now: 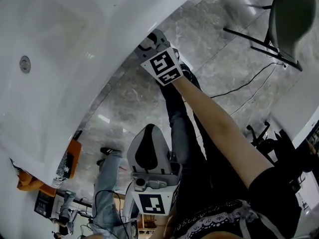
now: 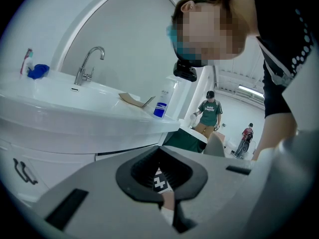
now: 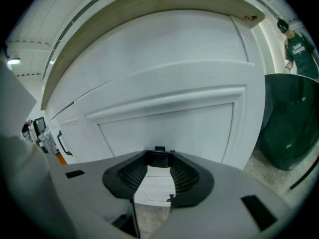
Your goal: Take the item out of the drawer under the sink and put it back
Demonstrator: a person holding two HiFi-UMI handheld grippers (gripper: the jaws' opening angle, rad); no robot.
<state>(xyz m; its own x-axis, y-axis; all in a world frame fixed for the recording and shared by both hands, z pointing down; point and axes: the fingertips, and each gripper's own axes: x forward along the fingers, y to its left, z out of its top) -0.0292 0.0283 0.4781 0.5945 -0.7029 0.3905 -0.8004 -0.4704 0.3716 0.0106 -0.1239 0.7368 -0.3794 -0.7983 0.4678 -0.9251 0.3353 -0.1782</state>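
My right gripper (image 1: 152,41) reaches under the rim of the white sink (image 1: 65,59), its marker cube (image 1: 164,66) facing up. In the right gripper view the jaws (image 3: 159,156) are closed on a small black drawer handle (image 3: 159,149) on the white cabinet front (image 3: 164,123). That panel sits flush and no item shows. My left gripper (image 1: 149,131) hangs back near my body, shut and empty. Its tips (image 2: 159,151) meet, and the right gripper's cube (image 2: 158,183) shows through the hollow between its pads.
On the counter stand a chrome faucet (image 2: 89,63), a blue-labelled bottle (image 2: 162,101), a piece of cardboard (image 2: 134,99) and a blue cup (image 2: 37,71). Another black handle (image 3: 62,143) is further left. A dark green bin (image 3: 289,123) stands right of the cabinet. Cables (image 1: 239,88) cross the floor.
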